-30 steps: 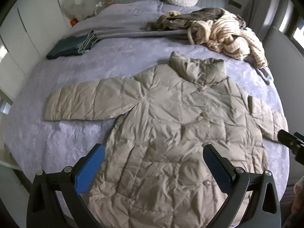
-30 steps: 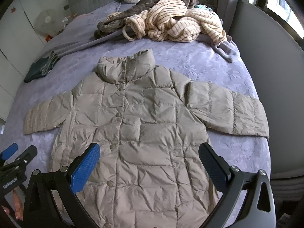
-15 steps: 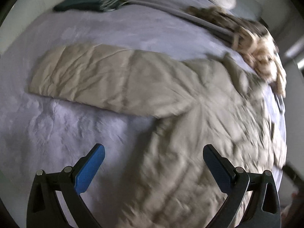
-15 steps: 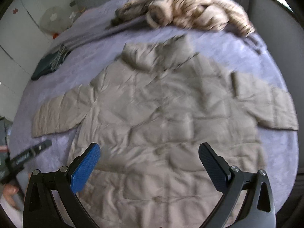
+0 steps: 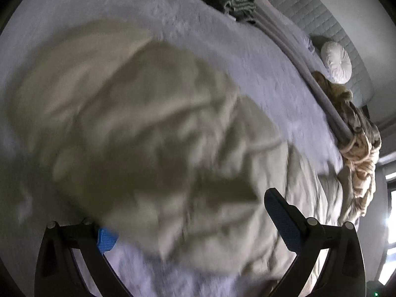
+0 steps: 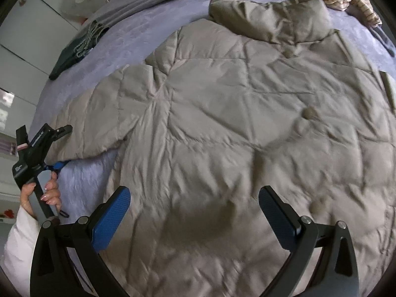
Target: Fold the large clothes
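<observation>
While both tools' jaws gape, w/ left tool (image 6: 55, 146) straddling its sleeve, beige quilted coat (image 6: 247, 123) lies flat, wrinkled.

Beyond the claws we see a bed (image 6: 104, 42) under a lavender cover, a folded dark green cloth (image 5: 232, 0) at its far edge, a round white cushion (image 5: 336, 61) against the grey quilted headboard (image 5: 321, 19), and a heap of striped cream clothing (image 5: 358, 163).

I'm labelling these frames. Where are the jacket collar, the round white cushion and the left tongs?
jacket collar (image 6: 272, 17), right wrist view, middle of the collar.
round white cushion (image 5: 336, 61), left wrist view, its centre.
left tongs (image 6: 63, 146), right wrist view, between the tips.
</observation>
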Motion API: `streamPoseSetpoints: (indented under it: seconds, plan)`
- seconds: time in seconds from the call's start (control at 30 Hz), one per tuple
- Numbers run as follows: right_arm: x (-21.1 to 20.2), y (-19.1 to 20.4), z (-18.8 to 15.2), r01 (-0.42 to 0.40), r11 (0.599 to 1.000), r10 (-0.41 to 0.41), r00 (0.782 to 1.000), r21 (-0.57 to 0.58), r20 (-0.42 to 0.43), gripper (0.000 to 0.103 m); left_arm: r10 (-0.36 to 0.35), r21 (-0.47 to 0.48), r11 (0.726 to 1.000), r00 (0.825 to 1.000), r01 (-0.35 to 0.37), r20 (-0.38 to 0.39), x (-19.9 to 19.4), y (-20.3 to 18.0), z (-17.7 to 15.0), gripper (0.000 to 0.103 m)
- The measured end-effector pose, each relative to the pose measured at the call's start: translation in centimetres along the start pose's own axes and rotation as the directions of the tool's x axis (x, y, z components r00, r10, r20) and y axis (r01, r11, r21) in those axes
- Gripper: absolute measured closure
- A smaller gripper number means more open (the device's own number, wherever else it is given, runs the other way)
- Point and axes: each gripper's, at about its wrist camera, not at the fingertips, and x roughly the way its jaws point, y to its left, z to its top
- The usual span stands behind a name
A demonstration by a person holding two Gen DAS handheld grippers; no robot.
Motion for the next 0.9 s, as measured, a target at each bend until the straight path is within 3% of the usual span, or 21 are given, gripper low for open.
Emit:
streamPoseSetpoints:
  seconds: [0.07,0.1,0.17,0.2,0.23,0.27,0.33,0.37,0.4,0.43,0.47,0.63,0.8,0.9]
  plan:
    - [0.8,0.3,0.7,-0.005,1.0,0.005,1.0,-0.004,0.011,0.0,0.038,0.019,0.999,0.999,-0.039,0.03,0.8,-0.2,0.9,0.004]
    - [1.2,0.5,1.2,-0.009,1.0,0.009,1.0,-0.009,0.019,0.0,0.057,0.023,0.998,0.997,-0.058,0.05,0.9,-0.3,1.1,0.012]
    - [1.6,1.1,2.0,-0.015,1.0,0.016,0.999,-0.015,0.034,0.0,0.07,0.045,0.996,0.995,-0.073,0.073,1.0,-0.8,1.6,0.057]
    - [1.9,1.4,2.5,-0.029,0.999,0.029,0.999,-0.015,0.044,0.0,0.058,0.051,0.997,0.996,-0.061,0.069,0.9,-1.2,1.6,0.069]
    - [2.1,1.7,2.9,-0.039,0.999,0.04,0.998,-0.011,0.049,0.0,0.034,0.054,0.998,0.997,-0.038,0.064,0.5,-1.1,2.2,0.089]
    - [2.1,2.0,3.2,-0.045,0.999,0.045,0.998,-0.003,0.053,0.0,0.004,0.063,0.998,0.998,-0.008,0.067,-0.3,-1.2,2.5,0.093]
    - [2.5,2.4,4.0,-0.06,0.998,0.058,0.996,0.025,0.065,0.003,0.006,0.105,0.994,0.995,-0.017,0.101,-2.1,-1.9,2.5,0.093]
    - [2.7,2.6,4.5,-0.086,0.995,0.083,0.994,0.043,0.077,0.021,0.005,0.153,0.988,0.991,-0.025,0.131,-3.4,-2.6,2.5,0.093]
    - [3.1,2.8,4.8,-0.11,0.992,0.106,0.991,0.055,0.079,0.033,-0.001,0.183,0.983,0.989,-0.026,0.147,-4.2,-3.3,2.4,0.093]
    - [3.5,2.9,5.1,-0.126,0.99,0.122,0.99,0.062,0.07,0.069,-0.016,0.226,0.974,0.986,-0.022,0.166,-5.4,-4.1,2.3,0.093]
    - [4.4,3.0,5.6,-0.155,0.984,0.151,0.987,0.083,0.052,0.09,-0.032,0.262,0.965,0.983,-0.017,0.18,-6.4,-5.0,2.0,0.093]
    - [7.3,3.6,6.6,-0.266,0.958,0.26,0.963,0.11,0.063,0.093,-0.136,0.431,0.902,0.969,0.035,0.206,-10.0,-10.3,0.4,0.093]
    - [11.3,4.2,6.4,-0.346,0.926,0.353,0.936,0.147,-0.019,0.093,-0.237,0.56,0.819,0.962,0.125,0.133,-10.4,-17.4,-2.9,0.093]
    - [12.4,4.5,6.1,-0.352,0.926,0.362,0.931,0.137,-0.053,0.094,-0.263,0.611,0.776,0.961,0.157,0.087,-9.8,-21.6,-5.4,0.093]
